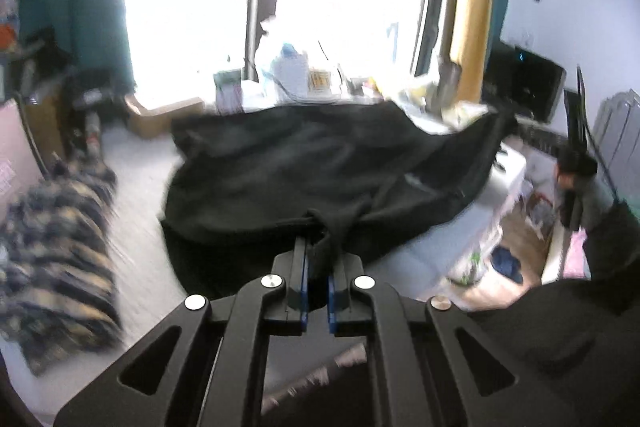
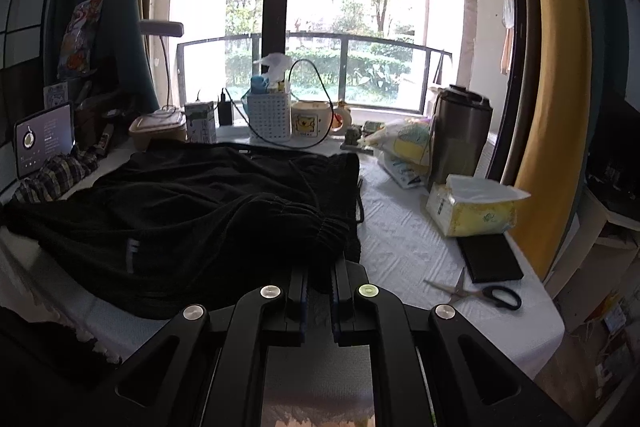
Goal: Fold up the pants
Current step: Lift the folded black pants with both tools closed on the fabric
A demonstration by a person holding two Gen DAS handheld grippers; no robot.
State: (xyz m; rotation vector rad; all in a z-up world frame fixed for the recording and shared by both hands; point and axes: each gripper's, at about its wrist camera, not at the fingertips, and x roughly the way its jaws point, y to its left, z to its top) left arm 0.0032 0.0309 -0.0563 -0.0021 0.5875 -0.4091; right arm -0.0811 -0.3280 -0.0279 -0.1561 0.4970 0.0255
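Two grippers hold the black pants (image 2: 192,211) at once: the left gripper (image 1: 318,259) has its fingers clamped on a bunched fold of the cloth, which hangs lifted and stretched away from it in the blurred left wrist view, and the right gripper (image 2: 318,287) has its fingers pinched on the gathered elastic hem at the near edge. In the right wrist view the pants lie spread over the white-covered table (image 2: 404,243), one layer doubled over another. To their right on the table are a tissue pack (image 2: 472,211), a black flat case (image 2: 490,259) and scissors (image 2: 480,293).
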